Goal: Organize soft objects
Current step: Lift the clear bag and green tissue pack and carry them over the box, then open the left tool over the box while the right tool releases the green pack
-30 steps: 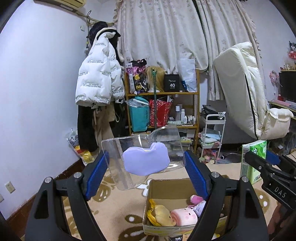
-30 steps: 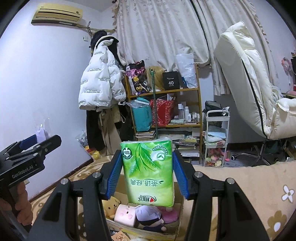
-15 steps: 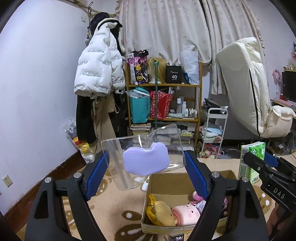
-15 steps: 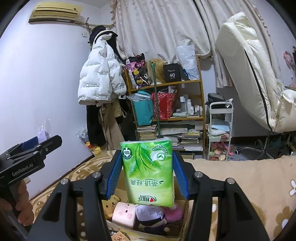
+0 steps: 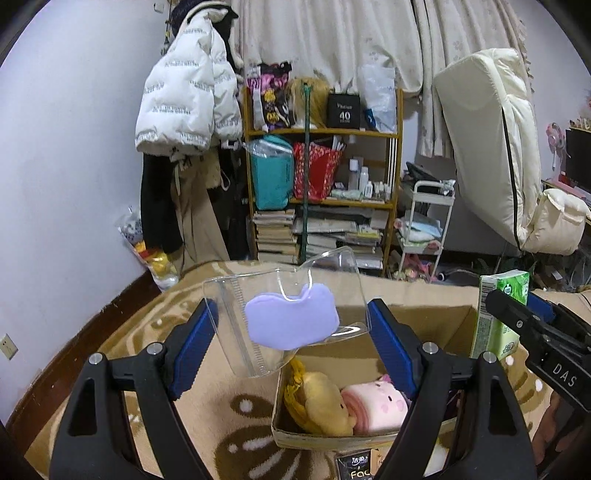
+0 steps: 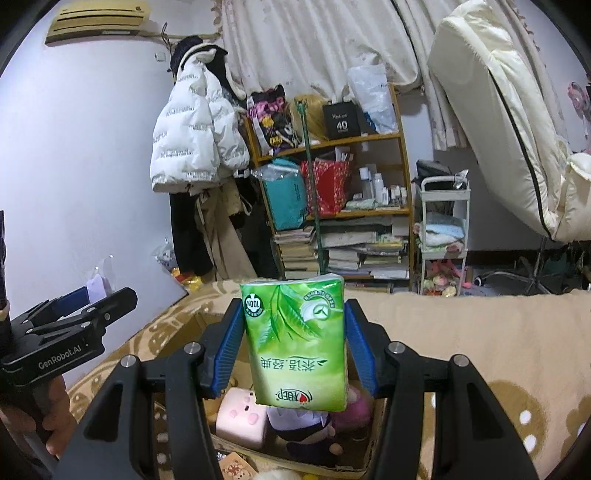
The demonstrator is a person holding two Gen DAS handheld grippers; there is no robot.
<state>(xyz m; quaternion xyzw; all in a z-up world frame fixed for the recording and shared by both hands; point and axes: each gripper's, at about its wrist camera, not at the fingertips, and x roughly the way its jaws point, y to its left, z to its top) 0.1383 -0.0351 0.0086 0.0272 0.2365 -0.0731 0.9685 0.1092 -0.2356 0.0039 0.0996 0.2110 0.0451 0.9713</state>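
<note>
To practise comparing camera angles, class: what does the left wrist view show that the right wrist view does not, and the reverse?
Only the left wrist view shows the clear pouch with its purple pad fully, gripped by the left gripper, and the yellow plush. Only the right wrist view shows the air conditioner and the tissue pack head-on in the right gripper. Both show the cardboard box, the pink plush and the shelf.
</note>
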